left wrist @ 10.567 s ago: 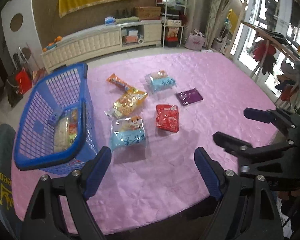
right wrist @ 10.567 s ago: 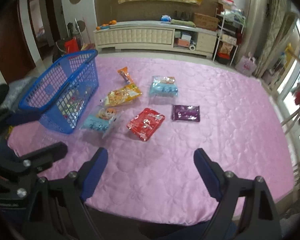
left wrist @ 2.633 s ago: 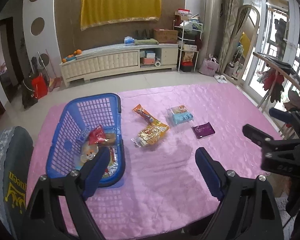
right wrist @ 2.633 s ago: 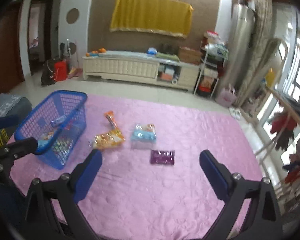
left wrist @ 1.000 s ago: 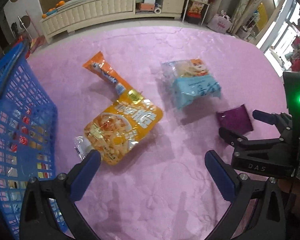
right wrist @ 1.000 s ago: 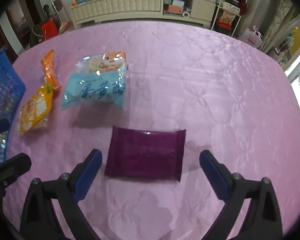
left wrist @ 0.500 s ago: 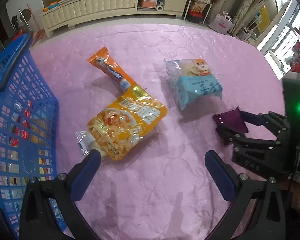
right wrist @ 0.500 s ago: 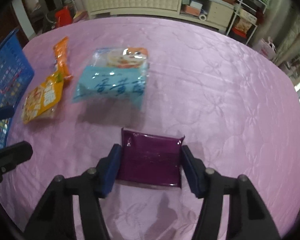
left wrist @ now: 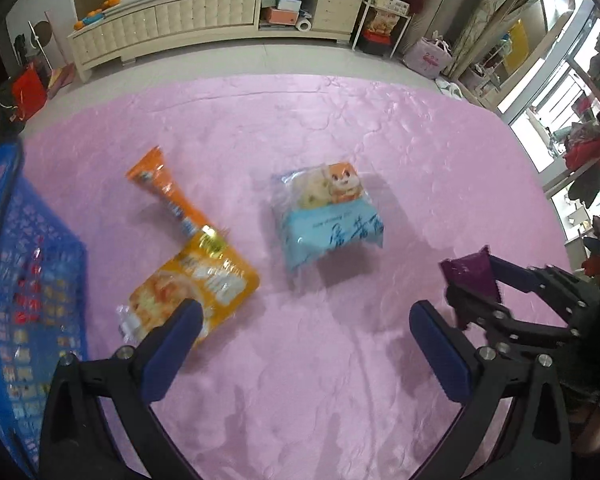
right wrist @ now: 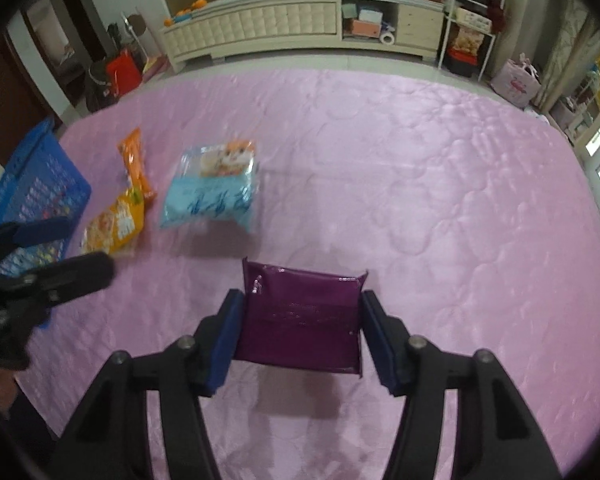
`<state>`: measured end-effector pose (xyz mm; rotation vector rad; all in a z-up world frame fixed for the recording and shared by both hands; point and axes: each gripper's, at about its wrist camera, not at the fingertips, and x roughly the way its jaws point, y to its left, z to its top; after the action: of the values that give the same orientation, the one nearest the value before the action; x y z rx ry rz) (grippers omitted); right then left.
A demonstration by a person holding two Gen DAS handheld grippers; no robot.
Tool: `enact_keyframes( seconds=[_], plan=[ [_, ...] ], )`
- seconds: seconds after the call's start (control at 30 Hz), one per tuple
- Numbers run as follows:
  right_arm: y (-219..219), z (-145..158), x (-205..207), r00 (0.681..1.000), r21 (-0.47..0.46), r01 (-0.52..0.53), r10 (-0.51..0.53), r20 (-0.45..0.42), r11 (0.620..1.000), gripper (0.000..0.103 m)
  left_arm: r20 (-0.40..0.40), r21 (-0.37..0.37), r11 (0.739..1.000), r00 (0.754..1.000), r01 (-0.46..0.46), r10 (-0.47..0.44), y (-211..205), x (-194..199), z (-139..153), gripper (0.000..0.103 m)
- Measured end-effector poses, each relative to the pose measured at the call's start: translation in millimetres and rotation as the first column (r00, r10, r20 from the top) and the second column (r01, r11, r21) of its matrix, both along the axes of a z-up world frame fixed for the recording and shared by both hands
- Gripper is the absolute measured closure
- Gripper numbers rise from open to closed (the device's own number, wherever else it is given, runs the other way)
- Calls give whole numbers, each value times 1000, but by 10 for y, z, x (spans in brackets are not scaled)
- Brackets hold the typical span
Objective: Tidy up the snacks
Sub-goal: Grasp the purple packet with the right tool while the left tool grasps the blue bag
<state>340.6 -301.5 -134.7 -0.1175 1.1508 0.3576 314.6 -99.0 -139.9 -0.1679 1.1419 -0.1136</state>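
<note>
My right gripper (right wrist: 300,336) is shut on a purple snack packet (right wrist: 300,320) and holds it lifted off the pink cloth; the packet also shows in the left wrist view (left wrist: 470,276). My left gripper (left wrist: 308,340) is open and empty, just in front of a yellow snack bag (left wrist: 196,284). An orange stick packet (left wrist: 164,188) and a light blue snack bag (left wrist: 332,224) lie further out on the cloth. The blue basket (left wrist: 24,280) with snacks in it stands at the left.
The table is covered by a pink quilted cloth (left wrist: 340,128). Beyond its far edge there is floor and a long white cabinet (left wrist: 204,12). A clothes rack (left wrist: 588,148) stands off the right side.
My right gripper has closed on the purple packet and lifted it off the cloth. My left gripper has moved slightly forward over the cloth and stays open.
</note>
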Motion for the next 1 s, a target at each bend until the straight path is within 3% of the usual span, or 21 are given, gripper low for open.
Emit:
enact_keyframes(
  seconds=[0.23, 0.4, 0.73, 0.8, 0.83, 1.0],
  plan=[
    [-98, -1, 233, 999, 25, 32, -33, 14, 999, 40, -10, 34, 999, 1000, -17, 18, -192, 400, -86, 0],
    [-97, -83, 435, 998, 26, 67, -67, 10, 997, 40, -60, 44, 997, 996, -62, 65, -246, 774, -304, 0],
    [-161, -288, 611, 997, 45, 72, -72, -20, 996, 40, -100, 100, 995, 994, -30, 40, -389, 1093, -597, 0],
    [-173, -316, 611, 997, 48, 76, -75, -24, 996, 40, -111, 96, 995, 994, -10, 21, -421, 1148, -665, 9],
    [-172, -323, 602, 997, 49, 75, -74, -26, 996, 40, -121, 79, 997, 993, -3, 12, -433, 1163, -687, 20],
    [-154, -308, 541, 997, 42, 66, -65, -29, 997, 40, -105, 71, 997, 994, 18, -11, -488, 1085, -659, 27]
  ],
)
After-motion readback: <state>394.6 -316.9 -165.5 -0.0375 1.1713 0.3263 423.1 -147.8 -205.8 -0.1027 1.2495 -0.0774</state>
